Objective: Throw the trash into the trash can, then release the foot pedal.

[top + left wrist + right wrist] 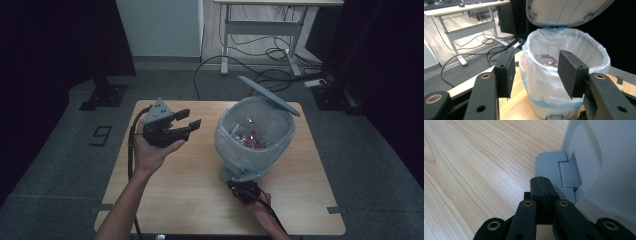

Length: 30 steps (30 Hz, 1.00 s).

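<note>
Pedal (554, 172) down keeps the bin (252, 137) lid (270, 95) up, so I press steadily with my right gripper (541, 185), jaws together. My left gripper (186, 124), jaws apart and empty, should stay clear of the liner.

A pale wood grain is being shown by the tabletop (190, 190). A white body is being displayed by the pedal bin (544, 110), lined with a translucent white bag (574, 42) edged in light blue. Grey ribbing is being presented by the pedal (549, 165). Red scraps (248, 141) are being seen inside. Matte black is being worn by both grippers (187, 121) (541, 178), with brass-coloured rivets.
</note>
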### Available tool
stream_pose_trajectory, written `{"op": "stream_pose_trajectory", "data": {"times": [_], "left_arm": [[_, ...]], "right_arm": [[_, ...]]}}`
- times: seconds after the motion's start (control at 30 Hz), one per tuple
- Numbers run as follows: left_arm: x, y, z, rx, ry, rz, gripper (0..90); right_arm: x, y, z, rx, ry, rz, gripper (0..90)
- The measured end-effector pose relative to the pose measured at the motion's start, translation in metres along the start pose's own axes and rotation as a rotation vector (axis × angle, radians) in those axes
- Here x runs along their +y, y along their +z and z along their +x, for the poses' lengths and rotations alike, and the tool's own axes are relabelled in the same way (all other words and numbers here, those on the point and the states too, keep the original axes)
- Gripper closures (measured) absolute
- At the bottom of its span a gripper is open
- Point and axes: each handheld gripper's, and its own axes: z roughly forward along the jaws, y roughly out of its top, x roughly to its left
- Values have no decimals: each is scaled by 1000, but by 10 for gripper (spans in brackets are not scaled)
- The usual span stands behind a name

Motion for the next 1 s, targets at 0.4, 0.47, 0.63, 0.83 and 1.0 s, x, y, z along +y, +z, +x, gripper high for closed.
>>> {"op": "stream_pose_trajectory", "data": {"times": [0.4, 0.47, 0.63, 0.83, 1.0], "left_arm": [[-14, -9, 5, 29, 1, 14, 482], [-15, -9, 4, 31, 1, 16, 472], [-17, -9, 5, 33, -4, 18, 437], [-22, -11, 7, 38, -13, 18, 411], [-28, -15, 9, 41, -22, 17, 385]], "right_arm": [[0, 0, 0, 2, 3, 2, 900], [0, 0, 0, 2, 4, 1, 900], [0, -1, -1, 10, 12, 0, 900], [0, -4, -3, 29, 34, -30, 708], [0, -8, -2, 66, 52, -59, 574]]}}
